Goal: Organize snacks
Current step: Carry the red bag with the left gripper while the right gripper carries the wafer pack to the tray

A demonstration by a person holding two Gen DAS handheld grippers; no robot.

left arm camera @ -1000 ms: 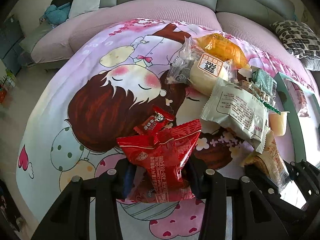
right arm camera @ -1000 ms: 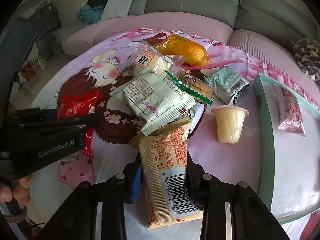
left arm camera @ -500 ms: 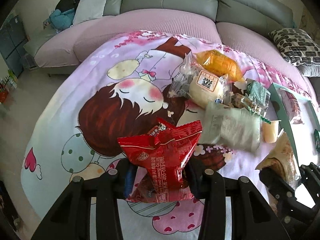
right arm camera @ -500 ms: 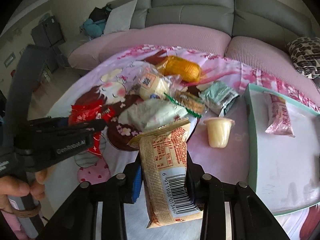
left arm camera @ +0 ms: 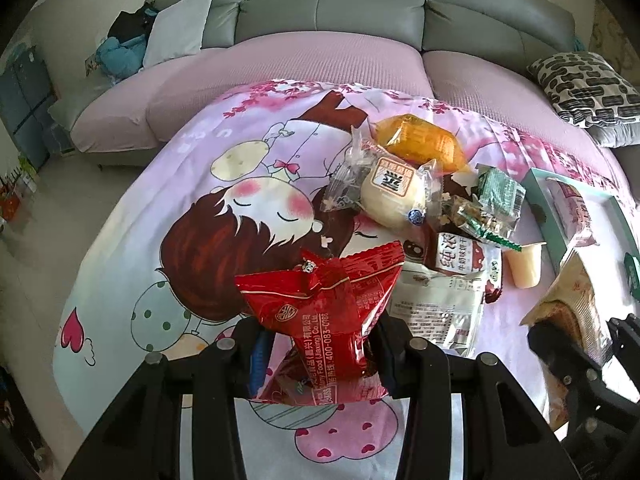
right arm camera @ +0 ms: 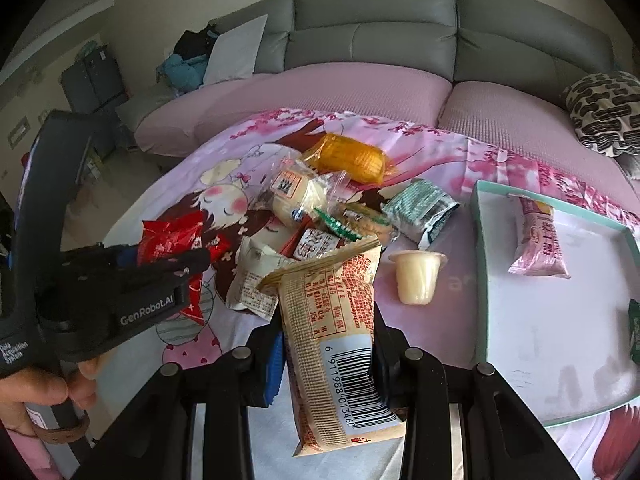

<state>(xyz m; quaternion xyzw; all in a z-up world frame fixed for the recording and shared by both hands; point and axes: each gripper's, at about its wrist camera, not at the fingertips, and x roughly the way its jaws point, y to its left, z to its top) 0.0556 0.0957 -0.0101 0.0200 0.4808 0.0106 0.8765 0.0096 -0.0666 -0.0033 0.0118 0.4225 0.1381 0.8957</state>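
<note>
We grip a red packet (left arm camera: pixel 320 312) in our left jaws and a tan packet (right arm camera: pixel 336 336) in our right. The tray (right arm camera: pixel 480 264) lies to the right, nearer our right hand, so the tan packet likely goes first.

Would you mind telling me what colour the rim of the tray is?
The tray has a pale teal-green rim around a white floor; it shows best in the right wrist view.

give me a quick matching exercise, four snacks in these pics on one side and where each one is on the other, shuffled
Snacks:
1. red packet
2. beige barcode packet
3. pink packet
4. jelly cup

Places:
A. lying in the teal tray
B. held in the right gripper
C. standing on the cartoon cloth
D. held in the left gripper

Pairs: 1-D, 2-B, 3-A, 4-C
</note>
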